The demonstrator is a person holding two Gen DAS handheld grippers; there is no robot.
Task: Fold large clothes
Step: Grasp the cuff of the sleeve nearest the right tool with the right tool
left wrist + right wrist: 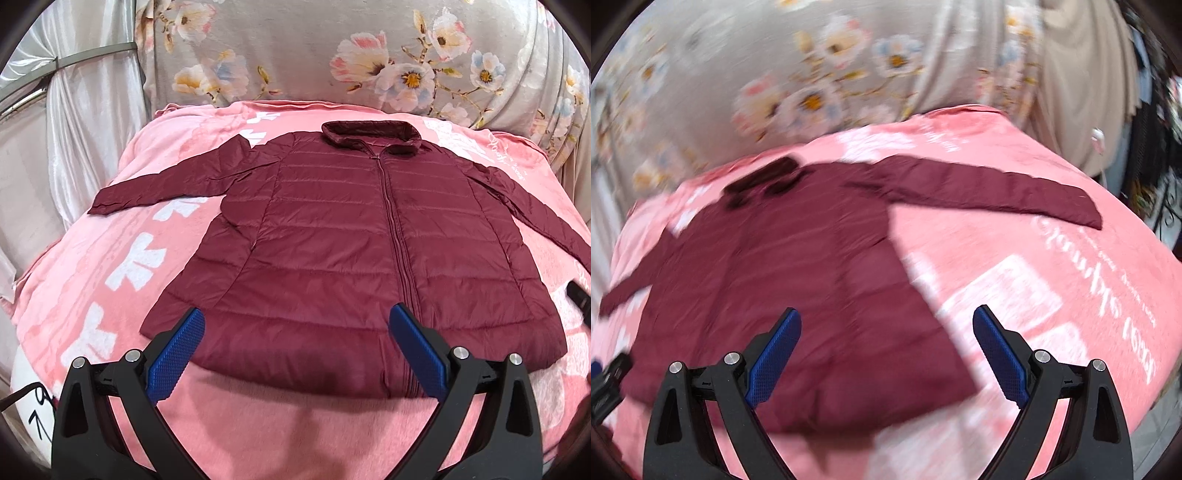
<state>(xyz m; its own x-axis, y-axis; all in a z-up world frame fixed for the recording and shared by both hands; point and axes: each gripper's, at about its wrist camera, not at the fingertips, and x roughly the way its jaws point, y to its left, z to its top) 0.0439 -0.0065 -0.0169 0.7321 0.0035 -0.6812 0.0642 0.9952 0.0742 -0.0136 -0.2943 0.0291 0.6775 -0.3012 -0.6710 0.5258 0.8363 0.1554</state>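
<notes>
Seen from the left wrist, a maroon jacket (354, 236) is spread flat on a pink blanket (122, 258) — the left gripper (295, 325) is held wide apart above its hem; from the right wrist, blurred, the right gripper (886, 325) is likewise spread, empty — jacket beneath

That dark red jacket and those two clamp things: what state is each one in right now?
Jacket: spread flat on the pink blanket, zipped, sleeves out, unfolded.
Collar: turned down.
Left gripper: open, empty, above the hem.
Right gripper: open, empty.
</notes>
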